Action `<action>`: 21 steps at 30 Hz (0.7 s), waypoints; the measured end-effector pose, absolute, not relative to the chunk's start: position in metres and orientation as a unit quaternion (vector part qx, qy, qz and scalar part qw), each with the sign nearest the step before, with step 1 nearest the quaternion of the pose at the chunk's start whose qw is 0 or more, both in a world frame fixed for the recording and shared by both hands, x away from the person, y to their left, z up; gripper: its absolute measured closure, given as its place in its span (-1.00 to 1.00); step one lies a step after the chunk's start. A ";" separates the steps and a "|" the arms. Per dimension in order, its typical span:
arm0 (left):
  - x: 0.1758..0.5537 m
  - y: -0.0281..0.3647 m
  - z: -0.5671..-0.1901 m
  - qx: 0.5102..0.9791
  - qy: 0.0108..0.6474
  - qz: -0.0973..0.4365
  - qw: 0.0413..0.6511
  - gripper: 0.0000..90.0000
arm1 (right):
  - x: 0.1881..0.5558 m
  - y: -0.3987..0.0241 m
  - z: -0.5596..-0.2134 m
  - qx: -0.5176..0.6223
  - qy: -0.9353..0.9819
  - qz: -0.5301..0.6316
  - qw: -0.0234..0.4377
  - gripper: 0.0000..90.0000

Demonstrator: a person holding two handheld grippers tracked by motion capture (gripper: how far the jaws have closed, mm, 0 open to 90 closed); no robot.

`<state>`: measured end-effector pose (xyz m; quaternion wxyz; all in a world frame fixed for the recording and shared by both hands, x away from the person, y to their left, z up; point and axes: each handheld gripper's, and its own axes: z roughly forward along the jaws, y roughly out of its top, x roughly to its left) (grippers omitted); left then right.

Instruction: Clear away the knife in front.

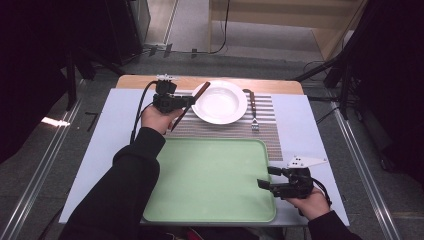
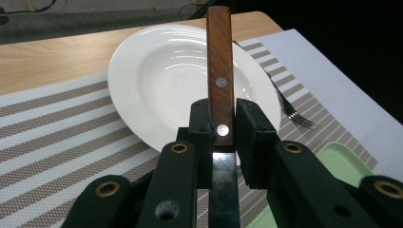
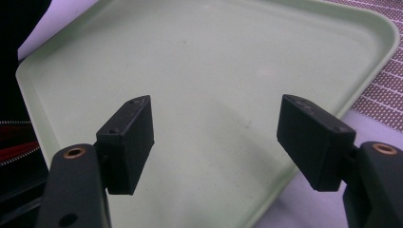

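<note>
Wood-handled and steel-bladed, a knife (image 2: pixel 219 90) stands pinched between the jaws of the left gripper (image 1: pixel 176 101), lifted clear of the striped placemat (image 1: pixel 225 129) just to the left of the white plate (image 1: pixel 220 102). The grip sits low on the handle, near the rivet closest to the blade; the handle runs up and away over the plate's near-left rim, while the blade trails back under the gripper toward the person's left hand (image 1: pixel 159 118). The knife's long axis therefore lies slantwise to the plate, handle end toward the far edge of the table, blade end toward the green tray (image 1: pixel 210 180).

That tray sits just on the person's side of the plate, with the placemat's near edge beside its far rim. It looks like the likeliest landing place, and the left gripper, already carrying the knife, is the nearer to the work. To lay the knife flat there, the hand would likely have to swing back toward the person and level the long axis.

The right gripper (image 1: pixel 267 182) hovers at the tray's near right corner, jaws spread wide with nothing between them. A fork (image 1: pixel 253 111) lies just right of the plate, tines toward the tray. No brand, label or legible writing appears on any item.
</note>
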<state>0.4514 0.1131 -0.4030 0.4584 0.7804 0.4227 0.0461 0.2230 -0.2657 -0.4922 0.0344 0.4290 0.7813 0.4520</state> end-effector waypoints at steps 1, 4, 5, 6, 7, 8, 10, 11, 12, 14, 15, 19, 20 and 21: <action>0.451 0.114 -0.403 0.778 0.423 0.038 0.463 0.71 | 0.223 -0.266 -0.492 0.429 0.781 0.452 0.034 -0.40; 0.445 0.113 -0.402 0.783 0.414 0.036 0.462 0.71 | 0.223 -0.266 -0.492 0.429 0.782 0.452 0.035 -0.40; 0.443 0.113 -0.402 0.785 0.413 0.034 0.462 0.71 | 0.223 -0.266 -0.492 0.429 0.781 0.451 0.035 -0.40; 0.442 0.113 -0.402 0.786 0.411 0.030 0.461 0.71 | 0.223 -0.266 -0.492 0.430 0.781 0.451 0.035 -0.40; 0.439 0.113 -0.402 0.788 0.407 0.031 0.461 0.71 | 0.223 -0.266 -0.493 0.430 0.781 0.451 0.035 -0.40; 0.438 0.114 -0.403 0.788 0.405 0.029 0.463 0.71 | 0.223 -0.266 -0.493 0.430 0.781 0.451 0.035 -0.40; 0.434 0.114 -0.403 0.790 0.401 0.027 0.463 0.71 | 0.223 -0.266 -0.492 0.431 0.781 0.451 0.036 -0.40; 0.432 0.115 -0.403 0.792 0.397 0.026 0.462 0.71 | 0.223 -0.266 -0.492 0.432 0.780 0.452 0.036 -0.40; 0.431 0.115 -0.403 0.794 0.395 0.027 0.461 0.71 | 0.223 -0.266 -0.492 0.432 0.780 0.452 0.036 -0.40; 0.427 0.117 -0.403 0.794 0.391 0.021 0.466 0.71 | 0.223 -0.266 -0.492 0.431 0.780 0.451 0.036 -0.40; 0.426 0.117 -0.403 0.795 0.390 0.020 0.464 0.71 | 0.224 -0.266 -0.492 0.432 0.780 0.452 0.036 -0.40; 0.420 0.118 -0.405 0.802 0.382 0.016 0.459 0.71 | 0.225 -0.265 -0.493 0.432 0.780 0.451 0.036 -0.40; 0.419 0.119 -0.405 0.801 0.382 0.013 0.460 0.71 | 0.225 -0.265 -0.493 0.432 0.780 0.450 0.035 -0.40; 0.417 0.120 -0.406 0.801 0.381 0.010 0.461 0.71 | 0.225 -0.265 -0.493 0.433 0.780 0.450 0.035 -0.40</action>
